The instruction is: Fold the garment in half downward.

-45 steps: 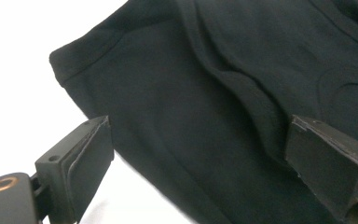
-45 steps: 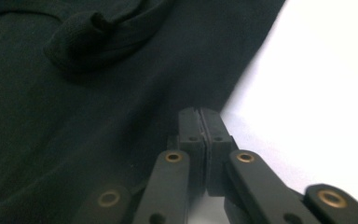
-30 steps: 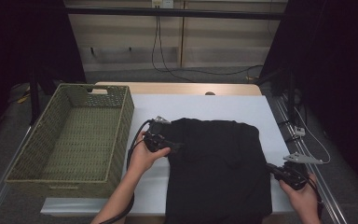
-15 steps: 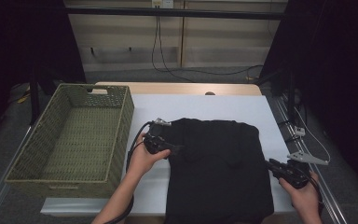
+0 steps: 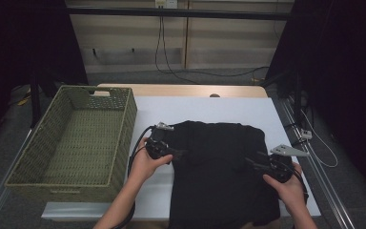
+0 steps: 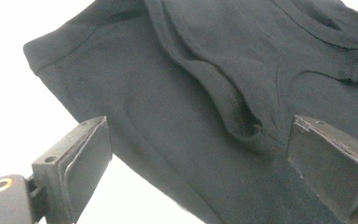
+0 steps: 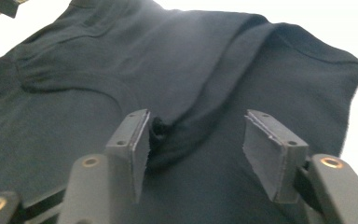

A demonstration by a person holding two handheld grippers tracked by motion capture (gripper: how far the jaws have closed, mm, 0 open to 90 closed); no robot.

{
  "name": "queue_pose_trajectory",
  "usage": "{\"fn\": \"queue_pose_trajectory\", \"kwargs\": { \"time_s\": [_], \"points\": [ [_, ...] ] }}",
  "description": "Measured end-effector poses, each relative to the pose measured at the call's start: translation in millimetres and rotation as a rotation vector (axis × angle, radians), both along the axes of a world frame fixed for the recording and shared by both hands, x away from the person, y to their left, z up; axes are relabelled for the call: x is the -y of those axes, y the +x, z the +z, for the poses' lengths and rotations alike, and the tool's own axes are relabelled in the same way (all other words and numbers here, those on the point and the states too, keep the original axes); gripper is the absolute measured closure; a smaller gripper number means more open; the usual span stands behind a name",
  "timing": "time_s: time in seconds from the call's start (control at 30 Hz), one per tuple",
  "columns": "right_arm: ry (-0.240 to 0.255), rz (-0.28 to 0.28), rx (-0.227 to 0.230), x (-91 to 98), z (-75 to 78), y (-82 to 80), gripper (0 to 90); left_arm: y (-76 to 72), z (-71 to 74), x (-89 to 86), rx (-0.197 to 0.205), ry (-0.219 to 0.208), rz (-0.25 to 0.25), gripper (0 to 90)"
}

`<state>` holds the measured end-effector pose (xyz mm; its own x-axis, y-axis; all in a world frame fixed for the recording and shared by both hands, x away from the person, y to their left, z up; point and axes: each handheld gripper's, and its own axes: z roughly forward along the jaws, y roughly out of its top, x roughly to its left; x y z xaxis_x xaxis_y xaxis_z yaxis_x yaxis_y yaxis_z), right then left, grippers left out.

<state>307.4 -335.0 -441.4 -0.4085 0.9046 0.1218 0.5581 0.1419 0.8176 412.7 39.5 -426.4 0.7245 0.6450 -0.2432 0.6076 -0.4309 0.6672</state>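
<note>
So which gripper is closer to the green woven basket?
Left. The left gripper sits at the black shirt's edge beside the green woven basket; the right gripper is across the shirt.

I see a big green woven basket [image 5: 74, 138] at about 9 o'clock on the table. It has nothing inside it, and there is a little handle hole in its far wall. It sits on a white table cover [image 5: 209, 109]. At 12 o'clock a strip of brown wooden table [image 5: 181, 90] peeks out past the white cover. Farther back at 12 o'clock, black cables [image 5: 171, 62] hang down a pale wall [image 5: 124, 43]. At 3 o'clock, a thin white wire [image 5: 321, 143] loops on the grey floor [image 5: 348, 191].
</note>
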Motion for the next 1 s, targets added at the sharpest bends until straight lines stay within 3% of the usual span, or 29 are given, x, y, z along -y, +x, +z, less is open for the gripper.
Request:
{"fn": "queue_pose_trajectory", "kwargs": {
  "time_s": [0.23,0.57,0.63,0.77,0.87,0.93,1.0],
  "points": [
    [-0.013,0.018,-0.005,-10.6,-4.2,8.4,26.1,-1.5,4.1,4.5,0.017,-0.012,-0.002,6.7],
    [-0.008,-0.022,0.004,-9.5,-3.0,4.2,16.0,-2.8,4.7,15.6,0.018,-0.007,-0.036,6.5],
    [-0.004,-0.008,0.007,-8.3,-2.9,2.8,14.1,-3.7,5.5,17.9,0.018,-0.014,-0.039,6.5],
    [-0.005,-0.012,0.017,-8.4,-1.5,1.3,14.7,-5.9,5.9,21.9,0.022,-0.030,-0.067,6.1],
    [0.000,-0.004,0.011,-10.4,0.1,2.8,16.7,-5.8,4.7,23.1,0.037,-0.018,-0.074,7.3],
    [0.004,0.015,0.008,-12.8,0.1,4.4,24.5,-5.0,3.9,22.1,0.036,-0.021,-0.066,8.1],
    [0.003,0.033,0.004,-16.1,-0.9,6.2,25.4,-4.5,4.1,20.4,0.043,-0.021,-0.070,8.1]
  ]
}}
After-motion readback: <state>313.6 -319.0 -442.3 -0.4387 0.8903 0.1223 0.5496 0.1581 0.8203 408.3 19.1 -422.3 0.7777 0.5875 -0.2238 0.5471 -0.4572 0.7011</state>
